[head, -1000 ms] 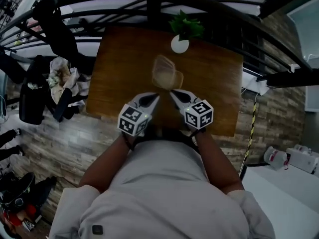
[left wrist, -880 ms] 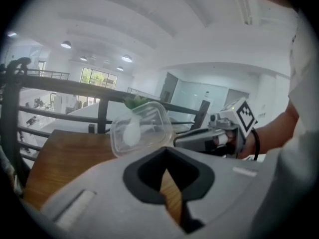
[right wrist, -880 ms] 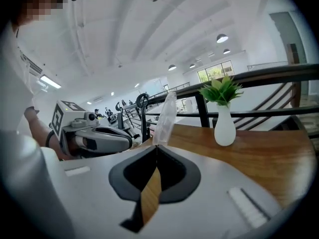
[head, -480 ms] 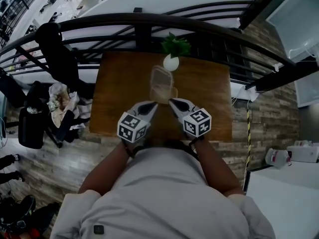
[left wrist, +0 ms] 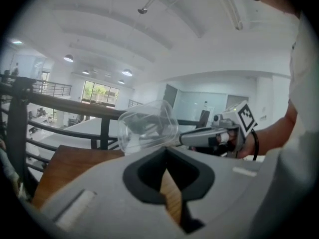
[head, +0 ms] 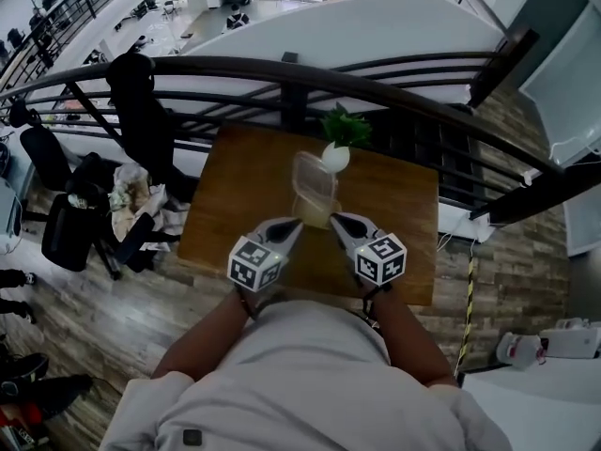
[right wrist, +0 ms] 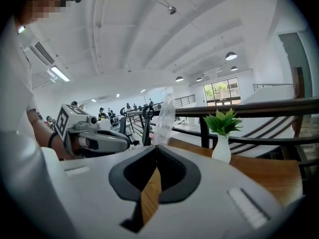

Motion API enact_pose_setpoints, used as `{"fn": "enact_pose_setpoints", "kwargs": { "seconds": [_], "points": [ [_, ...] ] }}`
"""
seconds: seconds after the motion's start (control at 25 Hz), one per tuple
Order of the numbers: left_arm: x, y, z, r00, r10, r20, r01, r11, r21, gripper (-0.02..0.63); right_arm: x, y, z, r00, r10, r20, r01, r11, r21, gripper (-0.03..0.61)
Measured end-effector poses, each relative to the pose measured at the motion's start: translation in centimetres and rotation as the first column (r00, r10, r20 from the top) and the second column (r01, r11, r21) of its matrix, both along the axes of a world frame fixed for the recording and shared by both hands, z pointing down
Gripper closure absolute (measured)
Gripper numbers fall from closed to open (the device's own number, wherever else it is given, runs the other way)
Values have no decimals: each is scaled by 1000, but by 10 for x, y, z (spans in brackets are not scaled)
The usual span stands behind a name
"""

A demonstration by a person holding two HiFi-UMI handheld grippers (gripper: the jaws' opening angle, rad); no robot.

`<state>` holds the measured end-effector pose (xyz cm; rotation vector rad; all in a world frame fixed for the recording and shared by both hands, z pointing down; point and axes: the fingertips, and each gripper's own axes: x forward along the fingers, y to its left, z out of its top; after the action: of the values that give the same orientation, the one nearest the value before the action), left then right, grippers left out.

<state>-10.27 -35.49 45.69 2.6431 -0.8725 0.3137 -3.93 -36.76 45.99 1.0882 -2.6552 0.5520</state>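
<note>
Mezzanine with dark railing [head: 282, 69], wooden surface [head: 394, 214], clear plastic container [head: 314, 188] held above it, left tongs [head: 295, 225] and right tongs [head: 336, 220] each pinched shut on its near rim, boxy in head view, edge-on in right gripper view, white vase [head: 335, 157] just beyond.

The clear plastic box [head: 315, 189] (rounded corners, see-through) hangs tilted above the tabletop [head: 235, 195], its near edge pinched by the left gripper [head: 297, 224] and right gripper [head: 334, 219].
</note>
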Motion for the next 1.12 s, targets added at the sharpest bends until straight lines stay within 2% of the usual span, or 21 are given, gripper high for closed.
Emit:
{"fn": "enact_pose_setpoints", "kwargs": {
  "seconds": [0.4, 0.68, 0.92, 1.12],
  "points": [
    [62, 54, 3, 994, -111, 24, 111, 994, -5, 611, 65, 54, 8, 996, -88, 16, 88, 996, -15, 572],
    [113, 109, 21, 979, -198, 36, 199, 980, -10, 611, 116, 107, 26, 986, -166, 29, 166, 986, -14, 572],
    [135, 154, 34, 966, -252, 61, 253, 967, -23, 611, 140, 152, 29, 972, -235, 18, 234, 972, 12, 572],
    [145, 171, 14, 957, -278, 82, 279, 960, 5, 611, 154, 171, 11, 964, -263, 26, 262, 964, 42, 572]
  ]
}}
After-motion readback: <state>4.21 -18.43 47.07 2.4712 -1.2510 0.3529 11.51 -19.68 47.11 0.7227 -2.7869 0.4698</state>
